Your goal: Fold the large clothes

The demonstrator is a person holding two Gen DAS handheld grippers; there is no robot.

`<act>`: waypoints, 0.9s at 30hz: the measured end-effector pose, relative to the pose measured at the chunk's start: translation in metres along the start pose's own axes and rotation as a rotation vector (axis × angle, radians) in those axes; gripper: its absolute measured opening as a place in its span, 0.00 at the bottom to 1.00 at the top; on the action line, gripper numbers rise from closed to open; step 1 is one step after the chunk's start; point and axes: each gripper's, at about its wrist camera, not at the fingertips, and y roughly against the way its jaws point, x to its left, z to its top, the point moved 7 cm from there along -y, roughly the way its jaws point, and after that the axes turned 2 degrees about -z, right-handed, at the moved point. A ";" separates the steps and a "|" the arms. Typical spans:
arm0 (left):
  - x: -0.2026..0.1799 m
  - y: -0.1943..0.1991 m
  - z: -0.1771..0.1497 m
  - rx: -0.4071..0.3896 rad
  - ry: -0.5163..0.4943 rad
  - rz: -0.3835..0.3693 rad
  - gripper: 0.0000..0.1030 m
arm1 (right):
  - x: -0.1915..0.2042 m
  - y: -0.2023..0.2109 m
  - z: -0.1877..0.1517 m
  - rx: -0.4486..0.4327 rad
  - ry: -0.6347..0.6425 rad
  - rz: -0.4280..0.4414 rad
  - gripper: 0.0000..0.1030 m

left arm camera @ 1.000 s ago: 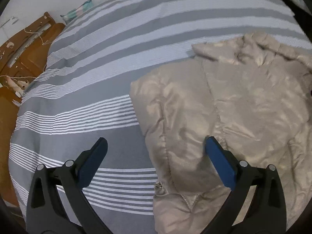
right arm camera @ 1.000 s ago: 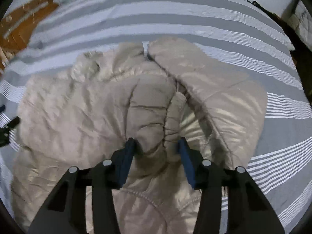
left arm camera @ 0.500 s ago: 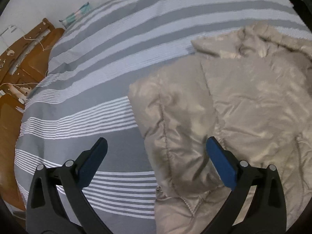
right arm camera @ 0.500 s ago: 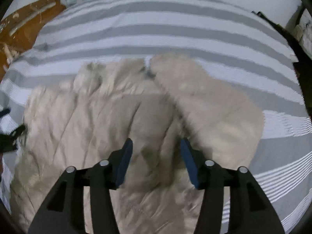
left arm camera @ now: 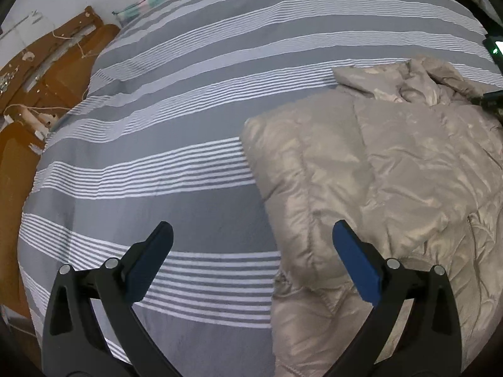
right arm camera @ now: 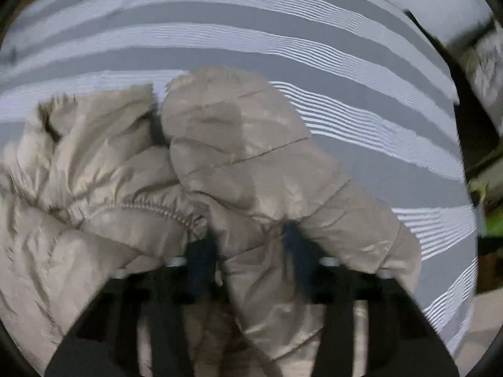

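Left wrist view: left gripper (left arm camera: 251,251) wide open, empty, hovering over grey-and-white striped bed cover (left arm camera: 188,125). Beige quilted puffer jacket (left arm camera: 393,172) lying on bed to the right; folded side edge just ahead of right finger. Brown wooden furniture (left arm camera: 47,72) beyond bed's left edge. Plenty of bare cover to the left for laying folds.

Right wrist view (blurred): right gripper (right arm camera: 248,251) clamped on padded sleeve (right arm camera: 257,163) of the jacket, fabric bunched between the jaws. Zipper seam (right arm camera: 141,209) just left of grip.

Judgement: light, soft, bulky, slick shell; likely springs back open. Best hold at seams or hem. Bed edge near on right.
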 end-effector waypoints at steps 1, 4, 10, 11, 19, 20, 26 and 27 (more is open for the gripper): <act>0.001 0.001 -0.001 -0.002 0.001 0.000 0.97 | -0.008 0.004 0.000 -0.011 -0.036 0.020 0.23; 0.002 0.002 -0.003 0.000 0.004 -0.002 0.97 | -0.031 0.030 -0.006 -0.071 -0.117 0.079 0.18; -0.007 0.004 0.003 -0.009 0.007 -0.013 0.97 | -0.043 0.111 -0.025 -0.227 -0.193 0.306 0.16; -0.012 0.003 0.005 -0.009 0.009 -0.016 0.97 | -0.037 0.124 -0.032 -0.246 -0.168 0.331 0.16; -0.031 0.016 0.002 -0.021 -0.013 -0.032 0.97 | 0.041 0.124 -0.116 -0.174 0.062 0.397 0.16; -0.032 0.019 0.001 -0.023 -0.019 -0.032 0.97 | 0.046 0.115 -0.124 -0.150 0.089 0.361 0.16; -0.050 0.033 0.010 -0.047 -0.064 -0.050 0.97 | 0.042 0.107 -0.133 -0.129 0.091 0.291 0.24; -0.057 0.036 0.014 -0.053 -0.071 -0.067 0.97 | 0.037 0.118 -0.131 -0.144 0.073 0.308 0.31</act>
